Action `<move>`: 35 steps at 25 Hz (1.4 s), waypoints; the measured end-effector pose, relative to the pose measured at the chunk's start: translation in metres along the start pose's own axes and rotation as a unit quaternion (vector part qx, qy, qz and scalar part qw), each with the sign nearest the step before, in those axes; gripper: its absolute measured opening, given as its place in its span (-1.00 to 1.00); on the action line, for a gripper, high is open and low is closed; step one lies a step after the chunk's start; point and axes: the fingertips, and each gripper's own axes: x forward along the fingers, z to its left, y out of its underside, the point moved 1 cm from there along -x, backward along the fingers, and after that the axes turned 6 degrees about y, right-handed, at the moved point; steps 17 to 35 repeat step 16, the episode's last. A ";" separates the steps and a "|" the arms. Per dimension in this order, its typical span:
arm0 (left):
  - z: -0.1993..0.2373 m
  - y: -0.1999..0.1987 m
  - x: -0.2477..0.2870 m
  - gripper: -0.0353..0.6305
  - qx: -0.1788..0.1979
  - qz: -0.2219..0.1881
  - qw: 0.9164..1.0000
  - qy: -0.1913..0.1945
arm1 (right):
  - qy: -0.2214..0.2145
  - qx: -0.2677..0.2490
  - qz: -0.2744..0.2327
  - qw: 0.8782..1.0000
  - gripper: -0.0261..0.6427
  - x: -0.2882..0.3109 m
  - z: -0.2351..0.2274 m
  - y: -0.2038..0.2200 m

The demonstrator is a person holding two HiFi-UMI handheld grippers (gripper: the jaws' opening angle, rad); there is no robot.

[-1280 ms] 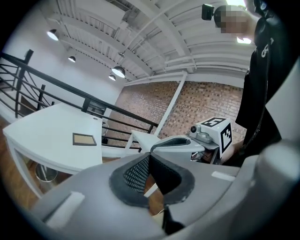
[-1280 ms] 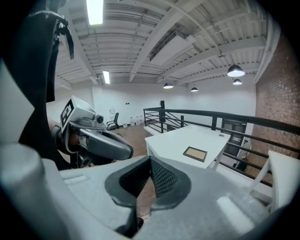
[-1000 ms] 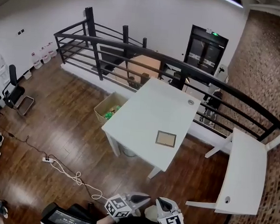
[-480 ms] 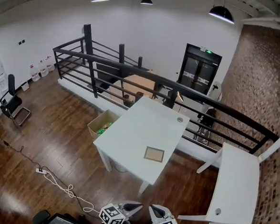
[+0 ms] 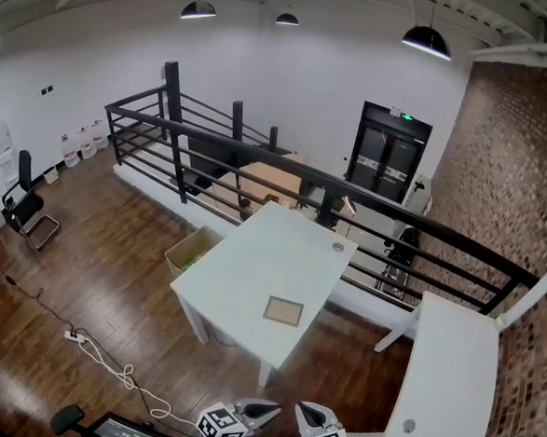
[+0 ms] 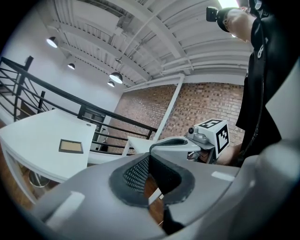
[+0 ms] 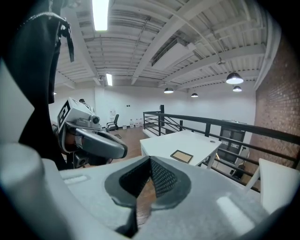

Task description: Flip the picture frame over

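1. Head view: the picture frame [image 5: 284, 310] lies flat on a white counter [image 5: 252, 258], near the counter's front edge and toward its right side. A thin dark border surrounds a tan panel that faces up.
2. A small round cable port [image 5: 337, 246] sits near the counter's far right corner, well apart from the picture frame.
3. The left gripper [image 5: 260, 410] and the right gripper [image 5: 308, 414] show at the bottom edge of the head view, side by side. Each carries a cube with square markers. Both are well apart from the counter, with wooden floor [image 5: 103, 257] between.
4. Left gripper view: the jaws are pressed together with nothing between them. The picture frame shows far off at the left, flat on the counter.
5. Right gripper view: the jaws are likewise closed and empty. The picture frame lies beyond them, near the counter's closer end.
6. A cardboard box [image 5: 192, 249] stands on the floor just beside the counter's left side.
7. A black railing [image 5: 350, 195] runs behind the counter, and a black double door [image 5: 388, 154] stands beyond it.
8. A second white table [image 5: 450, 365] stands to the right, beside a brick wall [image 5: 516, 155].
9. A white cable with a power strip [image 5: 75, 336] trails across the floor at lower left.
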 end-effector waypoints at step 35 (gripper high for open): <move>0.007 -0.010 0.021 -0.85 0.014 0.025 1.000 0.011 | 0.017 0.009 -0.007 1.000 -0.94 -0.003 -0.019 -0.001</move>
